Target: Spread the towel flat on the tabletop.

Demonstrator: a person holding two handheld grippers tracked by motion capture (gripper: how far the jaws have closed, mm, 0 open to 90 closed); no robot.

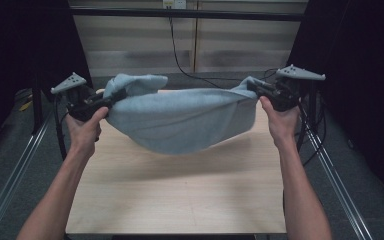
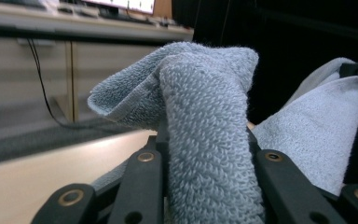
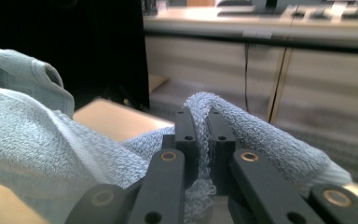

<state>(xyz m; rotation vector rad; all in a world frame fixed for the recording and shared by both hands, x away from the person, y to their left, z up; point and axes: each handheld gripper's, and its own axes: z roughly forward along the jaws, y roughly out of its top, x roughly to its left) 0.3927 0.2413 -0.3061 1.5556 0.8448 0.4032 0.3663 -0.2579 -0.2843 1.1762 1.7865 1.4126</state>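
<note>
A light blue towel (image 1: 180,120) hangs in the air above the wooden table (image 1: 180,195), stretched between both grippers and sagging in the middle. My left gripper (image 1: 111,99) is shut on the towel's left end, where a thick fold (image 2: 209,140) fills the space between its jaws. At the other end my right gripper (image 1: 254,89) is shut on the towel, its jaws pinching a thin edge (image 3: 204,144) of the cloth. A hand holds each gripper from below.
The table's front and middle lie bare under the towel. Metal rails (image 1: 10,185) run along both sides of the table. A cabinet (image 1: 190,40) with a black cable (image 1: 177,55) stands behind it. Dark curtains flank the scene.
</note>
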